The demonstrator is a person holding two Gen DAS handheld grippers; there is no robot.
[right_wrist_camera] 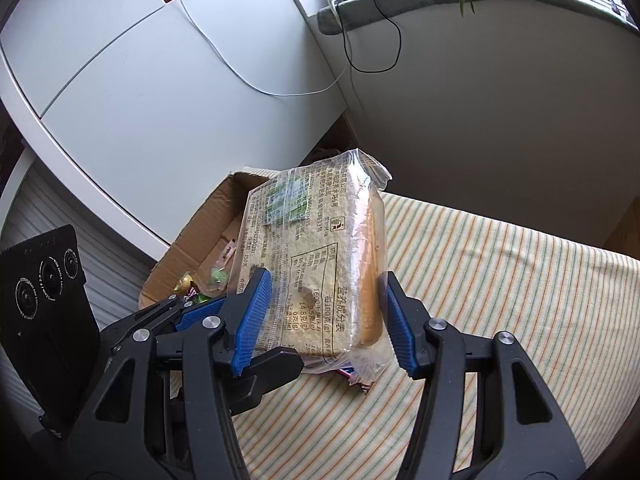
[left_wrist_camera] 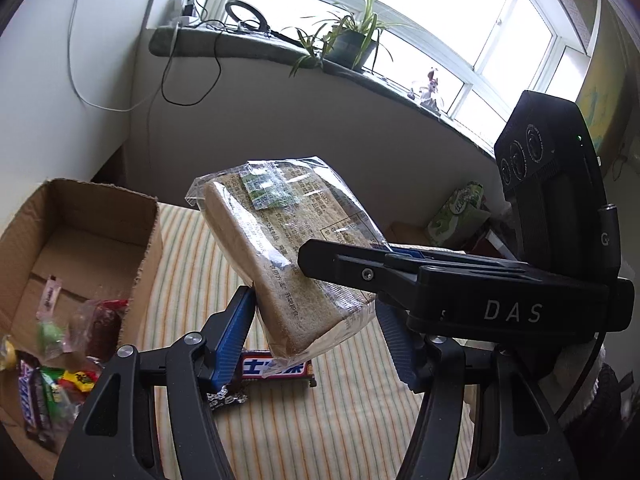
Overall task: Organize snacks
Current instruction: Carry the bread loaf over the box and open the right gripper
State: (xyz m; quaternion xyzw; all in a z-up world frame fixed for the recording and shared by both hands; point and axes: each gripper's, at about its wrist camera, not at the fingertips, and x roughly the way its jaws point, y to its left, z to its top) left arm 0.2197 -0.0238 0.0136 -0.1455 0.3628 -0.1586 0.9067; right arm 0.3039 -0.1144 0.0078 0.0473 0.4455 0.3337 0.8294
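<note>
Holding the bread (left_wrist_camera: 288, 256) aloft over the striped cloth (right_wrist_camera: 500, 280), both grippers, left (left_wrist_camera: 316, 332) and right (right_wrist_camera: 324, 312), bracket it with jaws spread wide, apparently a handover toward the box (left_wrist_camera: 80, 224) at far left.

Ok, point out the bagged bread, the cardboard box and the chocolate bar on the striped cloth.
bagged bread (right_wrist_camera: 316, 256), right wrist view, printed face of the wrapper.
cardboard box (left_wrist_camera: 146, 256), left wrist view, torn right wall.
chocolate bar (left_wrist_camera: 276, 368), left wrist view, lettered wrapper face.
</note>
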